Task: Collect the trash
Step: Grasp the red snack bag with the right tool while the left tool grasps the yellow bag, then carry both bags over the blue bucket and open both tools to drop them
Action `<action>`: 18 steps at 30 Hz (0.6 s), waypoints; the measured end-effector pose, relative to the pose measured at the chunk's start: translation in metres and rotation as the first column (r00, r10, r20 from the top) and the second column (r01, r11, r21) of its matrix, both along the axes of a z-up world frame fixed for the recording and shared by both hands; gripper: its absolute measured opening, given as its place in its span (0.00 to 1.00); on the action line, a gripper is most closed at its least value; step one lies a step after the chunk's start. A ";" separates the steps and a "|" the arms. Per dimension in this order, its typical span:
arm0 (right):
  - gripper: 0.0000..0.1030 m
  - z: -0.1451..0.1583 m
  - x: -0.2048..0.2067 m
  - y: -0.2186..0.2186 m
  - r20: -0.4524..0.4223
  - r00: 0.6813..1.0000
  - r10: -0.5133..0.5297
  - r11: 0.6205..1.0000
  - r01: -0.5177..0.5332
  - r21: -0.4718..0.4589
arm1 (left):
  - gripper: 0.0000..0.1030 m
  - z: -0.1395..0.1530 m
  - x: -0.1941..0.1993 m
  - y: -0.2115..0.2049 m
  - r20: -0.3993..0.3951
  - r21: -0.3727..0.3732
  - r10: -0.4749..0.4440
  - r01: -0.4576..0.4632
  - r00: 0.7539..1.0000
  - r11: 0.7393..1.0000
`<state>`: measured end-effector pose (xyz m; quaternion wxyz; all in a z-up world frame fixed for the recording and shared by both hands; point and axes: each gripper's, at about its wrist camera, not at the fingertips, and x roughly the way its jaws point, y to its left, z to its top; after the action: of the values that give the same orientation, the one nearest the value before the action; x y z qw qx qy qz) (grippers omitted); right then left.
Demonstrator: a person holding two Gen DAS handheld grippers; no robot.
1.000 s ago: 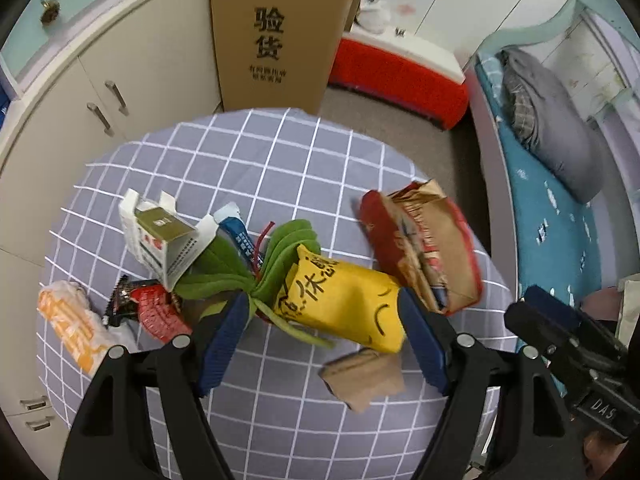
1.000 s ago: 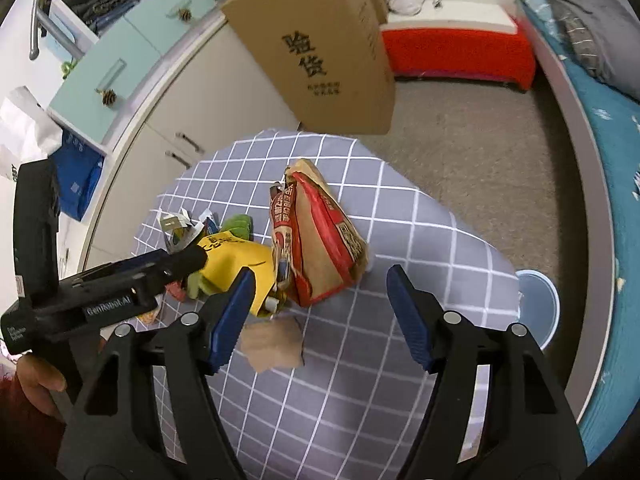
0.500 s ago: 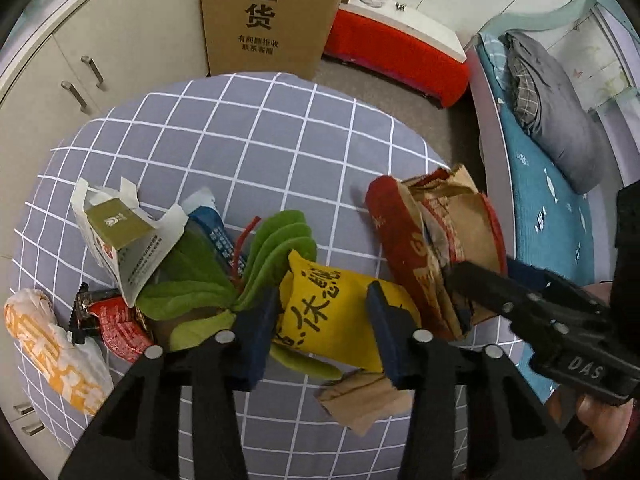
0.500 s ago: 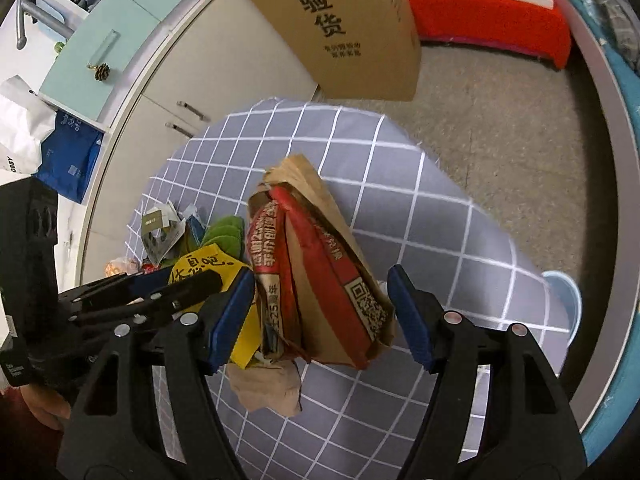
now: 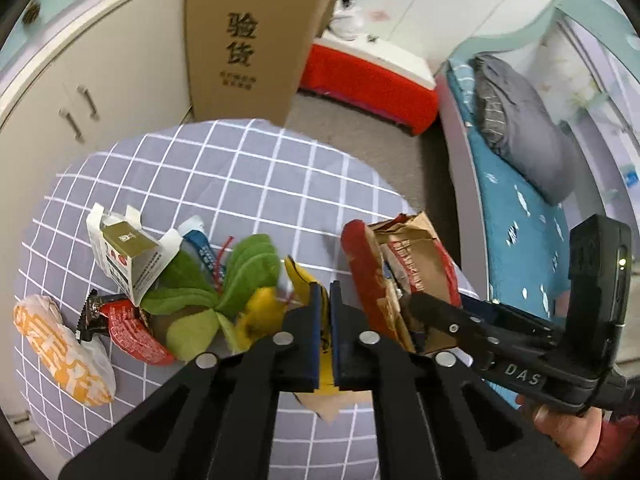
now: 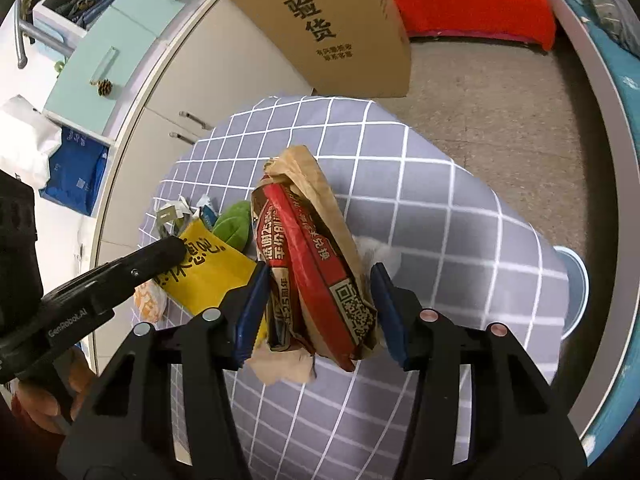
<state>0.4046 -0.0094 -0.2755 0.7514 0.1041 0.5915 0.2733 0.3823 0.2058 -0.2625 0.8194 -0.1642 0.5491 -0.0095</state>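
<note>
The left gripper point(image 5: 329, 320) has its jaws pressed together on the yellow wrapper point(image 6: 208, 268). The right gripper point(image 6: 318, 308) is closing its half-spread jaws around the red-and-brown bag point(image 6: 316, 272), pads not visibly pressing. Both lie on the checked table point(image 5: 240, 184), beside green leaves point(image 5: 248, 268), a carton point(image 5: 128, 256) and an orange bag point(image 5: 60, 344).

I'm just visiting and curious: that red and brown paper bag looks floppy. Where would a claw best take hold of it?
Probably across its narrow middle, coming from above. The red and brown paper bag stands on edge, folded flat, so its broad faces meet the pads. The right claw already straddles it there, its jaws closing.
</note>
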 end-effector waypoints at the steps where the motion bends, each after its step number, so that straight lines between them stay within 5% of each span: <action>1: 0.49 0.004 -0.006 -0.004 0.008 1.000 -0.014 1.000 0.014 0.000 | 0.02 0.004 -0.004 -0.003 0.009 0.005 -0.005 0.005 1.000 1.000; 18: 0.49 0.074 -0.120 -0.093 0.173 0.942 -0.288 0.958 0.284 0.046 | 0.02 0.074 -0.086 -0.081 0.167 -0.003 -0.227 0.231 0.959 0.973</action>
<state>0.2842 -0.1025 -0.2013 0.8318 0.1718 0.4978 0.1758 0.2961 0.1252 -0.1889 0.8537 -0.1073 0.4942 -0.1241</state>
